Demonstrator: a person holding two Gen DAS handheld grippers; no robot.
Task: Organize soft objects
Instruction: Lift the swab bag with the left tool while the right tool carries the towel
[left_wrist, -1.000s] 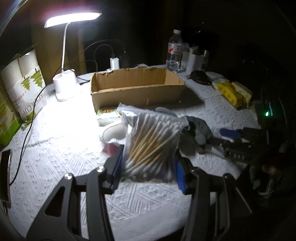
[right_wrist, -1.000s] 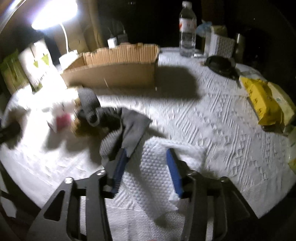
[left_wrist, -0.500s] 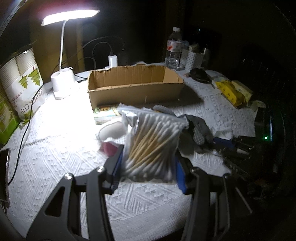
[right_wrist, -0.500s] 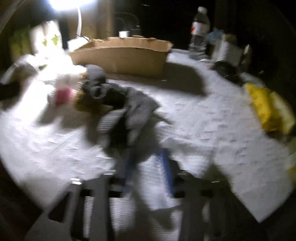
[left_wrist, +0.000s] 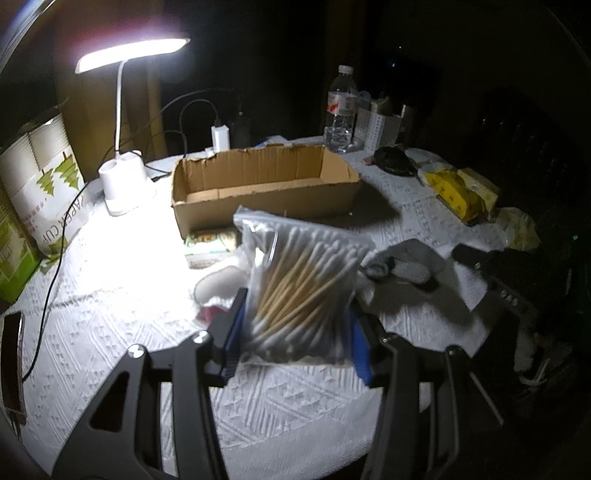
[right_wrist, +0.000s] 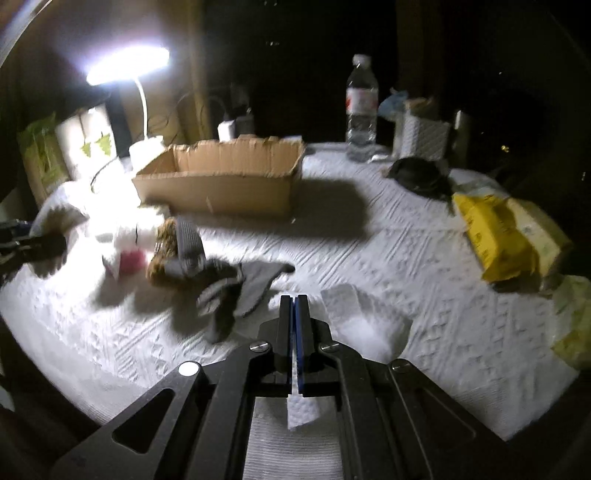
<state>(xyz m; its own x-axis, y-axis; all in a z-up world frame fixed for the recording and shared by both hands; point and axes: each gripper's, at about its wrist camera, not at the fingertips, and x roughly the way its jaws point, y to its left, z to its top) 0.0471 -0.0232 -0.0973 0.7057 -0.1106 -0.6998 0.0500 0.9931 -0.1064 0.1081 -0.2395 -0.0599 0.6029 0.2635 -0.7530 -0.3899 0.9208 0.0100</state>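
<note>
The bag of cotton swabs (left_wrist: 303, 288) stood upright between the fingers of the left gripper (left_wrist: 295, 328), pinched at its lower sides and lifted off the cloth, just short of the cardboard box (left_wrist: 264, 184); the box sat open-topped and looked empty from this side; so the step in hand, as I judged it, was the carry of the swabs toward that box.

The right gripper (right_wrist: 294, 314) had its blue pads (right_wrist: 300, 332) pressed together on a paper towel (right_wrist: 364, 317); a strip of the sheet hung out behind the pads, and the rest lay crumpled on the tablecloth (right_wrist: 424, 258) just right of the fingers; whether it was already raised I could not tell.

Left of that towel lay a grey glove (right_wrist: 236, 291), touching a brownish scrubby thing (right_wrist: 162, 254) and a pink-and-white item (right_wrist: 127, 258); those were blurred, so I would not name them closer; they waited near the front of the box.

Further out stood the desk lamp (left_wrist: 125, 122), a water bottle (left_wrist: 341, 110) behind the box, and a yellow packet (left_wrist: 458, 192) well off to the right.

The next move, I reckoned, called for the left hand to go forward and over the near wall, high enough that the bag's bottom cleared the torn rim, and then to let go; the right would follow with the towel, mindful of the trailing sheet.
</note>
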